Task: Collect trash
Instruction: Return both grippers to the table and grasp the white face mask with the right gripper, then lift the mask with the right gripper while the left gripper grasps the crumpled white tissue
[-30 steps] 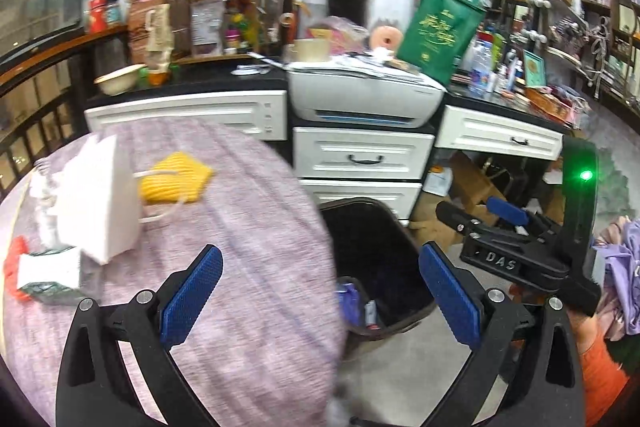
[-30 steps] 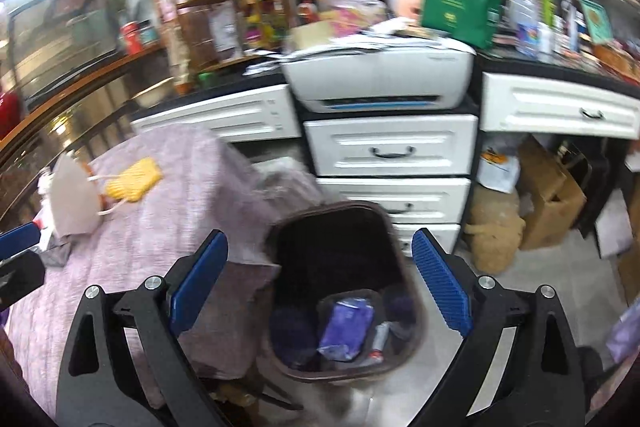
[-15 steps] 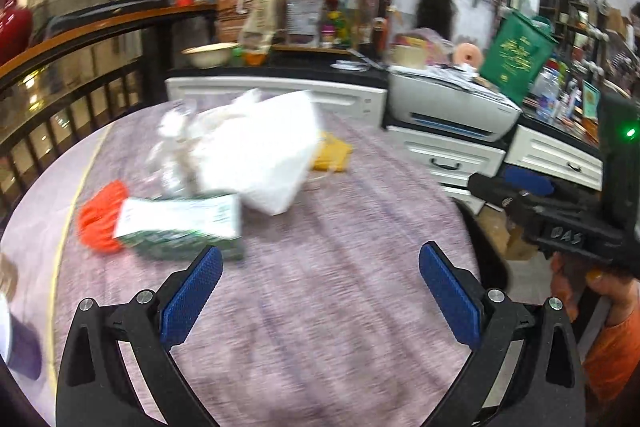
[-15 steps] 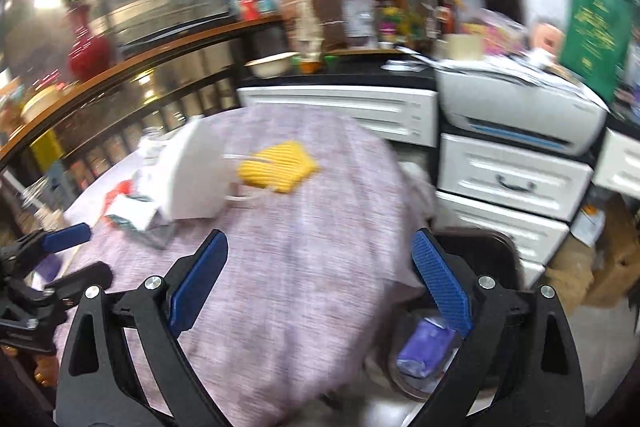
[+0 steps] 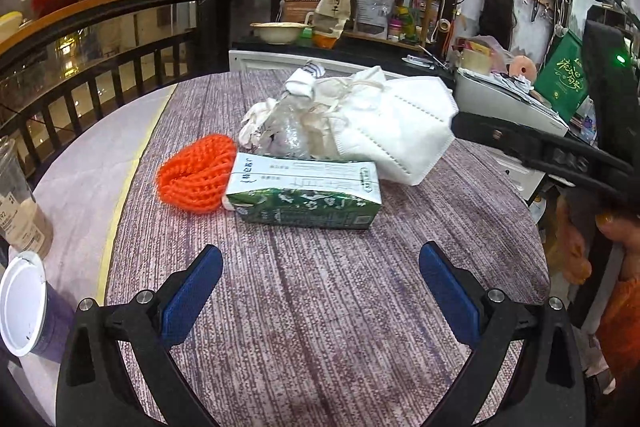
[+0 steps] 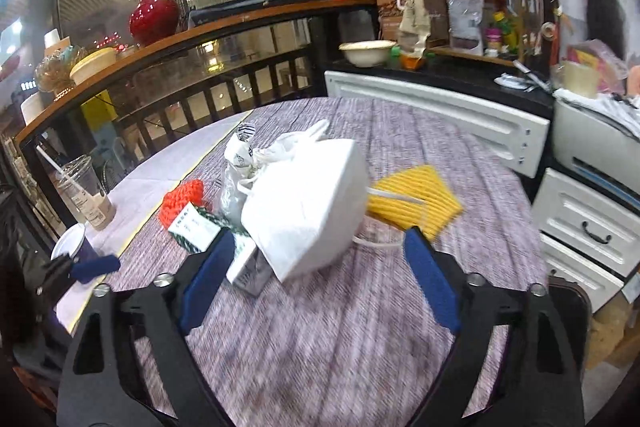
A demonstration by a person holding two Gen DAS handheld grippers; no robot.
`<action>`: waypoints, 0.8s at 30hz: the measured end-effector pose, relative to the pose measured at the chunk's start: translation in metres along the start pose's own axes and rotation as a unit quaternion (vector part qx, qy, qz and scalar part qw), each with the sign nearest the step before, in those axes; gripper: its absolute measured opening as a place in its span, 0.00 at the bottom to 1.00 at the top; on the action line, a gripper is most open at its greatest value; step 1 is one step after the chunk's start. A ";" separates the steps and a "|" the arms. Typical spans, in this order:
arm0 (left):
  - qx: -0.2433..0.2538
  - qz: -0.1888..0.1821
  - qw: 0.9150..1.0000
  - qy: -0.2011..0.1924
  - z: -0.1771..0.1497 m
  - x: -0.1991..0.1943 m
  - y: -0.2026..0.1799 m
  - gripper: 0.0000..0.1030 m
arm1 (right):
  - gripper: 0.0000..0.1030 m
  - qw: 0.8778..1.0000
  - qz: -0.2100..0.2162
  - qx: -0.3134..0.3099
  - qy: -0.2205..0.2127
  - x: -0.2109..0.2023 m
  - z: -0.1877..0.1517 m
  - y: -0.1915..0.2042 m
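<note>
A pile of trash lies on the purple-clothed round table (image 5: 320, 307): a white face mask (image 5: 400, 131), a crumpled clear wrapper (image 5: 288, 123), a green-and-white carton (image 5: 304, 193) and an orange knit piece (image 5: 194, 177). My left gripper (image 5: 320, 267) is open and empty, a short way before the carton. My right gripper (image 6: 318, 247) has its jaws closing, with the mask (image 6: 308, 203) just ahead and its lower corner between the fingertips; the pads do not press on it. A yellow knit piece (image 6: 412, 203) lies behind the mask on the right.
A clear cup of coffee (image 6: 86, 195) and a purple cup with a white lid (image 5: 24, 311) stand at the table's left edge. White drawers (image 6: 588, 227) and a printer stand right of the table. The dark bin's rim (image 6: 568, 291) shows low on the right.
Both views have swung left from the dark bin to the table. The trash pile is now close in front of both grippers. The right gripper's jaws have narrowed.
</note>
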State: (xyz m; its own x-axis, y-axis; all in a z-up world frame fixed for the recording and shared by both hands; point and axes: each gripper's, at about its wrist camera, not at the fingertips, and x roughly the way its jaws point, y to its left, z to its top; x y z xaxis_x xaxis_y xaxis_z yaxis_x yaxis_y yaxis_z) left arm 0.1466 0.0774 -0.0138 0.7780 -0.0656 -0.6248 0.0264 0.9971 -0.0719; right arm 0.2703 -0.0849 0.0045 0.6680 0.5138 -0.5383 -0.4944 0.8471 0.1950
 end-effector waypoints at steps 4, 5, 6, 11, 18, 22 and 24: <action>-0.004 0.001 1.000 0.005 -0.002 0.002 0.008 0.95 | 0.60 0.999 -0.004 0.024 0.026 0.028 0.007 -0.003; -0.004 0.001 1.000 0.006 -0.002 0.003 0.009 0.95 | 0.49 0.999 0.001 0.032 0.033 0.033 0.007 -0.005; -0.005 0.002 1.000 0.008 -0.002 0.004 0.011 0.95 | 0.42 0.998 0.010 0.042 0.043 0.037 0.006 -0.008; -0.007 -0.001 1.000 0.016 -0.002 0.009 0.017 0.95 | 0.16 0.997 0.038 0.048 0.051 0.034 0.001 -0.007; 0.005 -0.003 1.000 0.015 0.002 0.017 0.018 0.95 | 0.09 0.998 0.042 0.032 0.032 -0.007 -0.002 -0.012; 0.019 -0.002 1.000 0.011 0.010 0.022 0.018 0.95 | 0.08 0.999 0.029 0.028 0.007 -0.038 -0.001 -0.022; 0.024 -0.003 1.000 0.015 0.013 0.027 0.016 0.95 | 0.07 0.999 0.022 0.034 -0.004 -0.052 -0.002 -0.029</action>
State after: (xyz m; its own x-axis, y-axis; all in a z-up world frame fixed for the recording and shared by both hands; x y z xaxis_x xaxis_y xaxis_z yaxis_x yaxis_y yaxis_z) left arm 0.1766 0.0925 -0.0217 0.7587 -0.0727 -0.6473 0.0621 0.9973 -0.0392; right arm 0.2488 -0.1361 0.0252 0.6509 0.5509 -0.5222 -0.4838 0.8312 0.2739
